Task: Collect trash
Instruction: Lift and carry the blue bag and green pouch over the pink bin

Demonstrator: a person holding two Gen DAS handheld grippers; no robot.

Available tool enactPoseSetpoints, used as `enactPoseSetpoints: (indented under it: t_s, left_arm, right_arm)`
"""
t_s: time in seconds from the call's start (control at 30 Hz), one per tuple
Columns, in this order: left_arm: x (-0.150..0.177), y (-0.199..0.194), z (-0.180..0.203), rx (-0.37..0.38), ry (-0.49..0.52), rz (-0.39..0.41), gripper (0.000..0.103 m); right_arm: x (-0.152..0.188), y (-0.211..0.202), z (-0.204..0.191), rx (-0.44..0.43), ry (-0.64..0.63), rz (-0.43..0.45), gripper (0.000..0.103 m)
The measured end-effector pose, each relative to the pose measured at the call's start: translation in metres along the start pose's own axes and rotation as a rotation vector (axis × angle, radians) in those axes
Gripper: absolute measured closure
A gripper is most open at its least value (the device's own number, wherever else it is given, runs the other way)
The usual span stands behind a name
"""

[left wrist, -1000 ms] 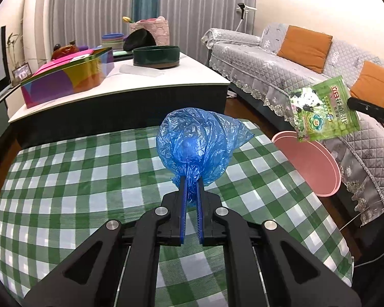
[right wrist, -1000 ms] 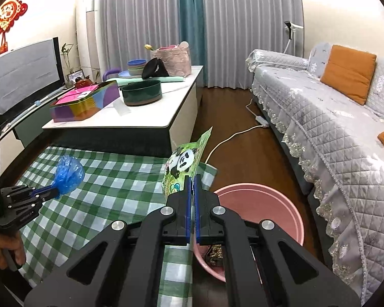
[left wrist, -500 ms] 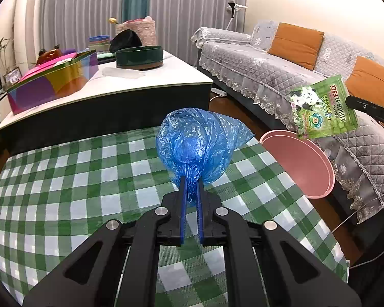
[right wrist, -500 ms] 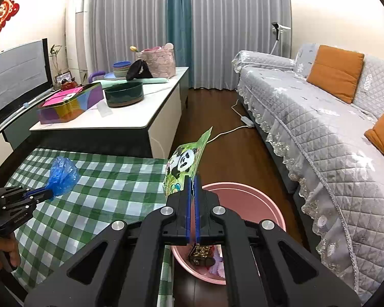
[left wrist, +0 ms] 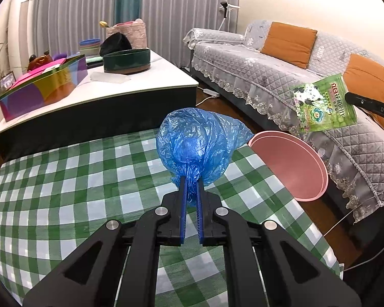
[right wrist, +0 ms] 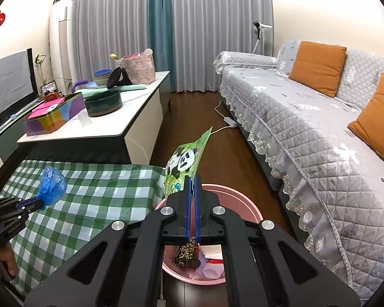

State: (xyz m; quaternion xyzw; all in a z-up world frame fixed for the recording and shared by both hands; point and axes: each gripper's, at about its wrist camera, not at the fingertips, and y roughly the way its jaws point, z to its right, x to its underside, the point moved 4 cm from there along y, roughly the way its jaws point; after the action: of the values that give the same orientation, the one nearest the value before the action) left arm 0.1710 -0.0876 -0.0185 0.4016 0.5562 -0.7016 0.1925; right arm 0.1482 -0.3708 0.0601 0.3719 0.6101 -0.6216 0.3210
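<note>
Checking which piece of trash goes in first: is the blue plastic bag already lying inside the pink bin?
No, the blue plastic bag is pinched in the left gripper above the checkered tablecloth, beside the pink bin.

A green-checked cloth (left wrist: 64, 179) covers the near table. Beyond it, a white-topped table (right wrist: 110, 128) carries a dark green bowl (right wrist: 103, 105) and a multicoloured box (right wrist: 53, 117). Right, a grey quilted sofa (right wrist: 307, 133) holds orange cushions (right wrist: 317, 66).
</note>
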Motion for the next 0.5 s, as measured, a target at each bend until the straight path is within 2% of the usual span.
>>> enactPoseSetpoints:
  t_s: [0.5]
  left_arm:
    - [-0.011,0.014,0.029,0.05,0.027,-0.01,0.097]
  right_arm:
    - [-0.003,-0.001,0.03,0.061,0.049,0.008,0.1]
